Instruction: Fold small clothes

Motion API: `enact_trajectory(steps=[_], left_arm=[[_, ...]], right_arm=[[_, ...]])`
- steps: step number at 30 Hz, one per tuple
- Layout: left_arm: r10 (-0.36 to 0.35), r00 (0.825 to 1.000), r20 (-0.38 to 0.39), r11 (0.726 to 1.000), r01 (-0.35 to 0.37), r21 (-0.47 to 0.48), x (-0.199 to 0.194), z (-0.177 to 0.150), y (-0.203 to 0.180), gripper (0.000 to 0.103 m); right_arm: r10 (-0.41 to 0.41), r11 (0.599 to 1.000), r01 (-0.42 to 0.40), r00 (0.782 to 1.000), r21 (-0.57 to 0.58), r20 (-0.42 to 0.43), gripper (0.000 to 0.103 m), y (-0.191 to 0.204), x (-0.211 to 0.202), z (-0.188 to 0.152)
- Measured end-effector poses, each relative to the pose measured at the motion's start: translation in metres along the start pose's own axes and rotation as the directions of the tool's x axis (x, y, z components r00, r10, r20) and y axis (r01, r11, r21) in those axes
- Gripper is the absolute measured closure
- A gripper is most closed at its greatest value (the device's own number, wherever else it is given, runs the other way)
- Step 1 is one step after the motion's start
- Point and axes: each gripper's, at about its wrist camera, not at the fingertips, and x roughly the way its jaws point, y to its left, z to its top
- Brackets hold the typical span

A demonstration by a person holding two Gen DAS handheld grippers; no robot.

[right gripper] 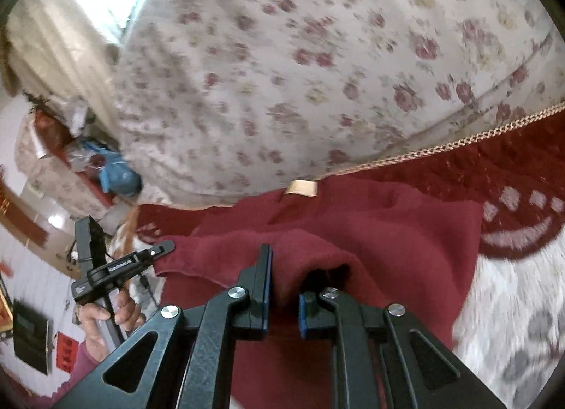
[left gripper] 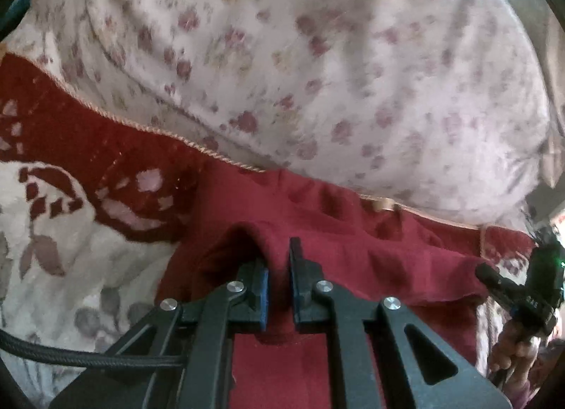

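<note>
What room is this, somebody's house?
Probably a home living room: a flowered cushion like a sofa back, a red patterned cover with braid trim, and household clutter at the side.

Plain dark-red garment point(right gripper: 370, 232), rose-printed cream cushion point(right gripper: 317, 56), black grippers point(left gripper: 279, 289)

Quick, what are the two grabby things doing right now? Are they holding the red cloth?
Left hand-held gripper: shut on the red garment, pinching a fold.
Right hand-held gripper: shut on the red garment too, at another fold.
</note>
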Motion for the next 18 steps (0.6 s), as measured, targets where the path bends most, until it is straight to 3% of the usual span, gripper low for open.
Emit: enact_trajectory(steps=[3, 5, 7, 9, 11, 13, 15, 16, 18], left_arm=[[-0.017, 1.0, -0.002, 1.0, 0.017, -0.013, 0.015, 0.007, 0.002, 0.091], [-0.042, 0.999, 0.002, 0.999, 0.043, -0.016, 0.017, 0.012, 0.001, 0.081], [-0.069, 0.998, 0.002, 0.997, 0.069, -0.019, 0.016, 0.016, -0.001, 0.065], [-0.07, 0.997, 0.043, 0.997, 0.071, -0.016, 0.007, 0.019, -0.001, 0.032], [-0.058, 0.994, 0.096, 0.998, 0.06, -0.018, -0.004, 0.021, 0.001, 0.025], [-0.056, 0.994, 0.091, 0.998, 0.058, -0.029, -0.008, 0.024, 0.005, 0.025], [-0.039, 0.995, 0.088, 0.999, 0.042, -0.027, -0.008, 0.025, 0.007, 0.025], [-0.028, 0.996, 0.089, 0.999, 0.03, -0.021, -0.007, 0.026, 0.007, 0.025], [0.027, 0.997, 0.074, 1.0, -0.026, -0.008, 0.001, 0.025, 0.004, 0.025]], right_arm=[[-0.024, 0.999, 0.024, 1.0, 0.024, -0.008, 0.087, -0.015, 0.018, 0.008], [-0.03, 0.999, 0.03, 1.0, 0.044, 0.003, 0.084, -0.024, 0.024, 0.014], [-0.015, 0.997, 0.015, 1.0, 0.082, 0.001, 0.068, -0.03, 0.025, 0.018], [0.029, 0.99, -0.029, 1.0, 0.135, 0.008, 0.035, -0.035, 0.02, 0.019], [0.002, 0.991, -0.012, 0.997, 0.133, 0.081, 0.023, -0.033, 0.002, 0.02], [0.016, 0.991, -0.031, 0.994, 0.133, 0.11, 0.023, -0.033, -0.013, 0.022], [0.019, 0.995, -0.029, 0.994, 0.096, 0.104, 0.033, -0.025, -0.02, 0.022], [-0.006, 0.999, 0.001, 0.995, 0.049, 0.101, 0.035, -0.016, -0.022, 0.021], [-0.072, 0.995, 0.077, 0.995, -0.059, 0.074, 0.05, 0.004, -0.015, 0.018]])
